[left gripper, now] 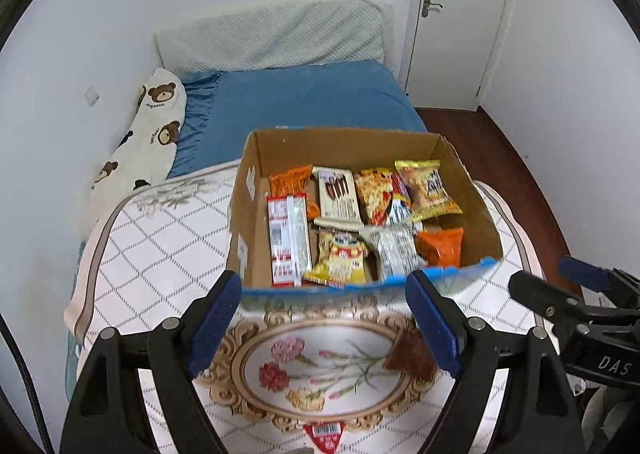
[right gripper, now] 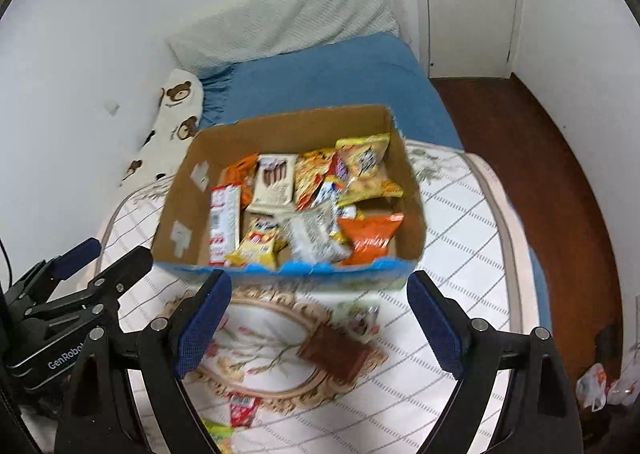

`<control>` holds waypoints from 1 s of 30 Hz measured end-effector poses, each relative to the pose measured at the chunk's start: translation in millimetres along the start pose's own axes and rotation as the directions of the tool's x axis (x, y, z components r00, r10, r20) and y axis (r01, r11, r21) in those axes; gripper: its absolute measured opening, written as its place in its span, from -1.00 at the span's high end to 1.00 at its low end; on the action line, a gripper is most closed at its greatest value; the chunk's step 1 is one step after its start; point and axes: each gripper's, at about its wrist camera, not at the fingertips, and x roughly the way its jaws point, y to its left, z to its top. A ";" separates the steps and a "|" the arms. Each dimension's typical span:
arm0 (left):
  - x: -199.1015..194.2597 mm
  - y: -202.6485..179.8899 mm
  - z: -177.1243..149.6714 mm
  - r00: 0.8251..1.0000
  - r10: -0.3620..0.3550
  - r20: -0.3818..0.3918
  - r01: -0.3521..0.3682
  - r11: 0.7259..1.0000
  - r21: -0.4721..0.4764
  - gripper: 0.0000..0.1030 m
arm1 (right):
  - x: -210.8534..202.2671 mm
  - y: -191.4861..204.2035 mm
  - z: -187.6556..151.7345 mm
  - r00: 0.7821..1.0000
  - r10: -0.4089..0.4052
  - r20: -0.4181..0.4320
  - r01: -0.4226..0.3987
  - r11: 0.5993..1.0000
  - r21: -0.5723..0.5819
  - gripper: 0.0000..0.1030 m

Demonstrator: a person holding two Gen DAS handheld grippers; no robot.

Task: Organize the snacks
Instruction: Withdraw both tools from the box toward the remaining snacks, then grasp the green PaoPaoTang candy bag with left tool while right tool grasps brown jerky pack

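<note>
presently, item one: cardboard box (left gripper: 360, 149), open-topped, standing on the quilted mattress (left gripper: 160, 238) of a bed, taken here as the landmark. inside the box: a single layer of snack packets (left gripper: 348, 213), laid flat and side by side, likely so each label can be read and room kept for more. item two: loose stock in front of the box, on the mattress's floral medallion: a brown packet (right gripper: 334, 354) nearest the box, a red-labelled packet (right gripper: 242, 410) further from the box; these appear not yet sorted. item three: left gripper (left gripper: 324, 328) and right gripper (right gripper: 320, 324), both nearer the viewer than the box, jaws apart and holding nothing, seemingly drawn clear between picks. view notes: the right wrist view alone shows a pale packet (right gripper: 358, 318) just in front of the box's blue front edge and a yellow-green packet (right gripper: 218, 434) at the bottom; the left wrist view shows the box contents sharper, the other being blurred.
</note>
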 end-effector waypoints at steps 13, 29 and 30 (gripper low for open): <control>67.6 51.1 -171.4 0.903 0.068 -0.423 -0.066 0.998 0.019 -0.63 | 80.9 0.0 -103.3 0.958 0.022 -0.286 -0.029 0.999 -0.020 -0.12; 156.1 62.0 -276.4 0.730 -0.019 -0.683 -0.075 0.991 -0.108 0.05 | 206.9 10.2 -108.3 0.885 -0.165 -0.436 0.025 0.951 -0.308 -0.34; 154.4 61.1 -269.3 0.744 -0.016 -0.668 -0.076 0.991 -0.108 0.05 | 213.1 10.1 -106.6 0.881 -0.164 -0.444 0.018 0.949 -0.315 -0.34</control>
